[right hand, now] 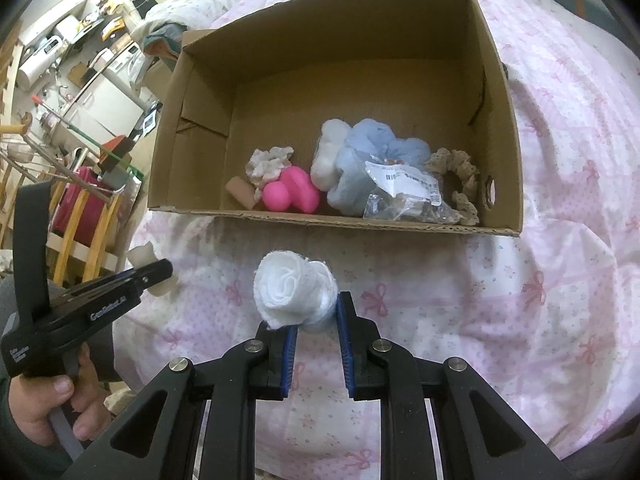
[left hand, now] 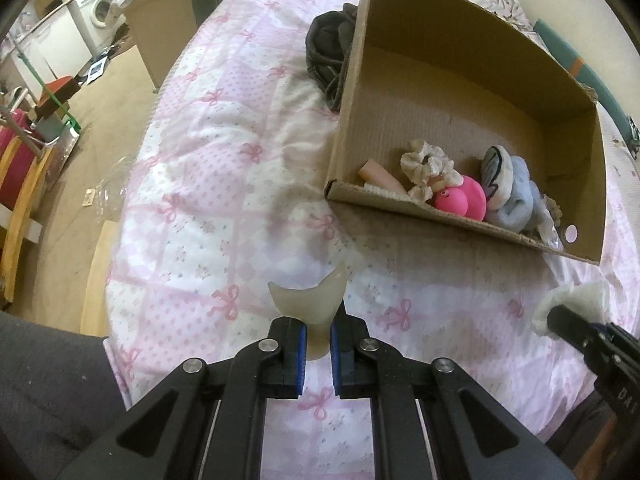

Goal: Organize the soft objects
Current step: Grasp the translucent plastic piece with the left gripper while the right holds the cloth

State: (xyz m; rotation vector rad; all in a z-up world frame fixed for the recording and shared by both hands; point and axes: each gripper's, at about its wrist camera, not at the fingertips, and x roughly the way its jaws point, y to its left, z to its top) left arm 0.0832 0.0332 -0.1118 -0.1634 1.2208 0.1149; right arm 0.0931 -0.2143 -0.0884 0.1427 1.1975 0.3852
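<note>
Left tool (left hand: pixel 319 344) is pinching a pale rubbery piece (left hand: pixel 310 300). Right tool (right hand: pixel 317 328) is clamped on a white fluffy wad (right hand: pixel 294 294), both over the bed (right hand: pixel 520 280) by the cardboard box (right hand: pixel 502 120).

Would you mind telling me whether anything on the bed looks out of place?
Yes: a dark bundled garment lies on the quilt against the outside of the cardboard box, while the other soft items are inside it.

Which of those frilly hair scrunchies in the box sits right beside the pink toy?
The cream scrunchie, touching the pink toy. The beige crochet scrunchie lies at the opposite end, by the box's handle hole.
</note>
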